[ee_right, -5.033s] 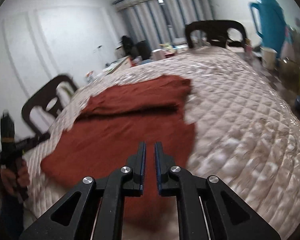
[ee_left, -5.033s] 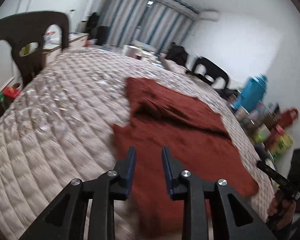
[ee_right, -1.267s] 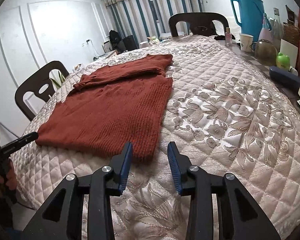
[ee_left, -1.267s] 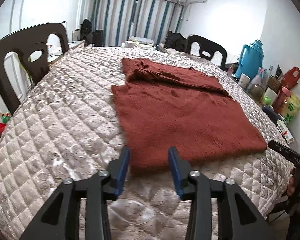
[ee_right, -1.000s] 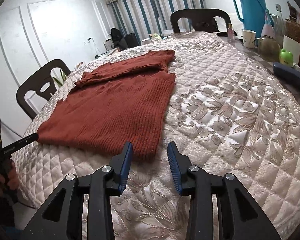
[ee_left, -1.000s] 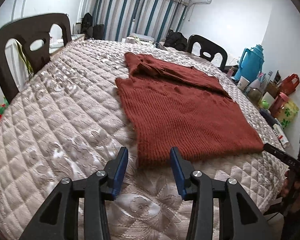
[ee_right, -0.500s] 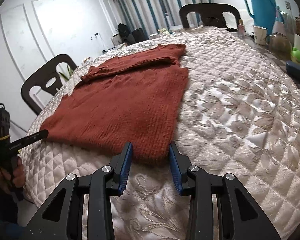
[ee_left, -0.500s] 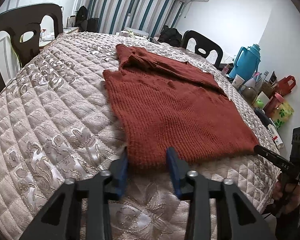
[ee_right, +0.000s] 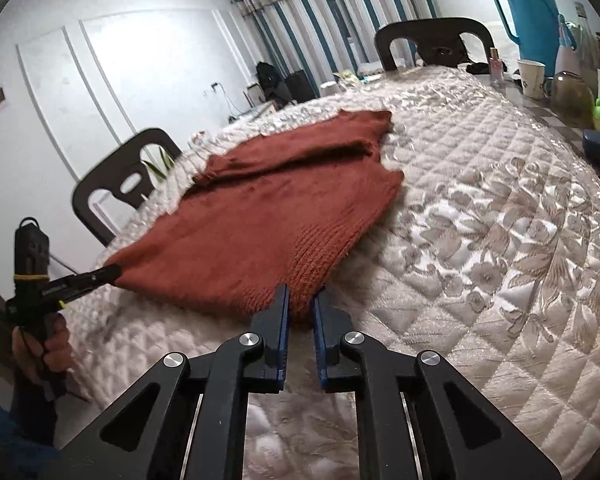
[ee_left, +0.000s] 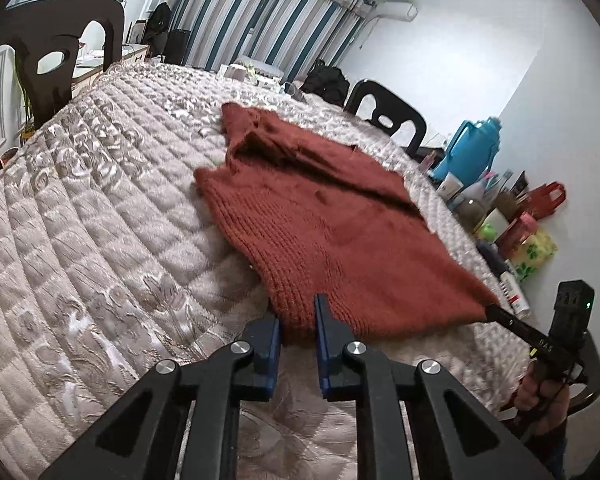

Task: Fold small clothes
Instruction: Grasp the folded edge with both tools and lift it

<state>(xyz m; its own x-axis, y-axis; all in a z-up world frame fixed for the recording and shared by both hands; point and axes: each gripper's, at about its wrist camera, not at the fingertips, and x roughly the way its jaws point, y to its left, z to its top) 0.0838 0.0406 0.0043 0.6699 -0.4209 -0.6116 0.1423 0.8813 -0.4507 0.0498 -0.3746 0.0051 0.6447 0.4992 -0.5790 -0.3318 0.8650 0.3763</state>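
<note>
Pinching one near corner each, the left gripper (ee_left: 297,322) and right gripper (ee_right: 300,304) have just closed on the rust-red knitted sweater (ee_left: 340,232), its hem bunched between their blue pads. It lies spread on the quilted table cover (ee_left: 100,240), sleeves folded across the far end.

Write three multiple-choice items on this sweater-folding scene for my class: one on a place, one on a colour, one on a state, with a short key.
1. Where does the sweater lie?
A. on the quilted cover
B. over a chair
C. on the floor

2. What colour is the thermos?
A. red
B. turquoise
C. white

3. What are the two grippers doing?
A. hanging open
B. shut on nothing
C. each pinching a near corner of the sweater

Key: 1 A, it is spread on the cover. 2 B, its body is turquoise. 3 C, the left gripper and right gripper have just closed, knit between their fingers.
</note>
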